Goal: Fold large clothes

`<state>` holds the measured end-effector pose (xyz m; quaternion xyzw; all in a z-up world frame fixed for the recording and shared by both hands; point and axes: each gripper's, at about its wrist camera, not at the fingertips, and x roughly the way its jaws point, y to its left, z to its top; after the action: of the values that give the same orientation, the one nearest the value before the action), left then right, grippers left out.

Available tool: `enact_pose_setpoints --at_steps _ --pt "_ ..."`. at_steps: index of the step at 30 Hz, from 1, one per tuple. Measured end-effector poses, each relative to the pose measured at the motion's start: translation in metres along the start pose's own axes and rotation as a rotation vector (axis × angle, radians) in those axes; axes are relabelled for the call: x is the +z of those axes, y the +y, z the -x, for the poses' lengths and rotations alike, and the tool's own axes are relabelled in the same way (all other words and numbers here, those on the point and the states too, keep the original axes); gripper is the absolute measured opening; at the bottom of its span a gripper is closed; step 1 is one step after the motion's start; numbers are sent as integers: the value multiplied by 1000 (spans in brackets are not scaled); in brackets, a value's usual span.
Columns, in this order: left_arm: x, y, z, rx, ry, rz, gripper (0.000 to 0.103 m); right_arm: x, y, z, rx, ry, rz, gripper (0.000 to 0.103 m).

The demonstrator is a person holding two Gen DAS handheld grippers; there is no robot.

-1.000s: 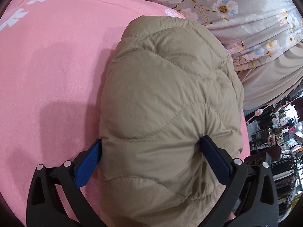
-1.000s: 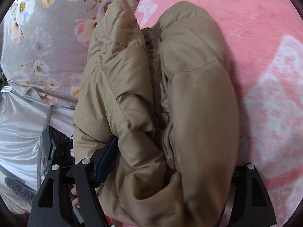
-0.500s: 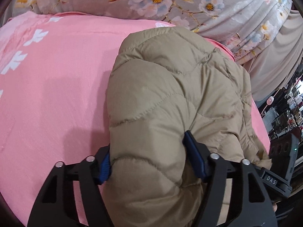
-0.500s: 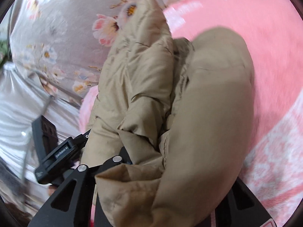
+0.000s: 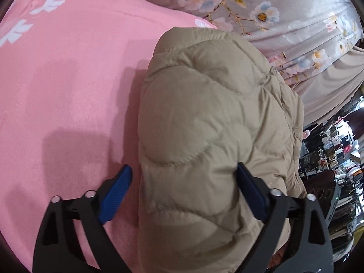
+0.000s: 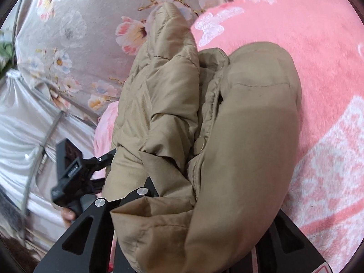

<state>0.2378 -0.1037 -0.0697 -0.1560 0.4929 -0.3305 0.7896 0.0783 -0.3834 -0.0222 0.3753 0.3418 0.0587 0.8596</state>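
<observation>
A tan quilted puffer jacket [image 5: 209,122] lies folded in a thick bundle on a pink blanket [image 5: 68,86]. My left gripper [image 5: 184,193] has opened; its left blue pad [image 5: 116,193] stands clear of the jacket while the right pad [image 5: 250,193] still touches it. In the right wrist view the jacket [image 6: 238,136] fills the middle, with its collar and a snap showing. My right gripper [image 6: 195,234] has the jacket's bulk between its black fingers; the pads are hidden by the fabric. The left gripper's body [image 6: 72,175] shows at the left.
A grey floral bedcover [image 5: 273,18] borders the pink blanket at the back. A beige curtain [image 5: 329,91] and cluttered shelves [image 5: 336,159] are at the right. In the right wrist view silvery fabric [image 6: 27,118] lies at the left.
The left gripper has opened wider, its left pad coming off the jacket. The jacket bundle has settled lower onto the blanket. The right gripper stays around the jacket.
</observation>
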Motion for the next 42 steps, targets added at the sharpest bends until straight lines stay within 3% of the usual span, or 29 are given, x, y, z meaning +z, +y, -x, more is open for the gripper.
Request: enact_pose_setpoints --at_steps 2,4,5,8,10,13,18,24,33,42 --pt "1 6 -11 -34 -1 21 98 4 -17 -8 46 42 -74 32" --pt "-1 11 -28 -139 47 69 98 6 -31 -19 78 76 -148 45" --pt "-2 12 -33 -168 62 96 98 6 -38 -23 100 88 -176 46" --pt "-4 1 -31 -150 34 62 94 4 -47 -27 158 87 -210 42" --pt "-4 -12 -21 -116 -10 3 78 5 -35 -21 158 57 -155 31" --pt "1 -31 2 -103 -86 -90 66 7 -3 -3 171 -16 -39 26" --pt "8 -63 49 -113 -212 -221 60 21 52 32 217 -132 122 25" --pt "24 -79 114 -133 -353 -284 57 35 97 52 267 -193 233 25" --pt "58 -108 219 -123 -606 -401 57 70 210 72 371 -299 459 25" --pt "85 -97 281 -92 -756 -454 57 89 289 63 403 -348 606 25"
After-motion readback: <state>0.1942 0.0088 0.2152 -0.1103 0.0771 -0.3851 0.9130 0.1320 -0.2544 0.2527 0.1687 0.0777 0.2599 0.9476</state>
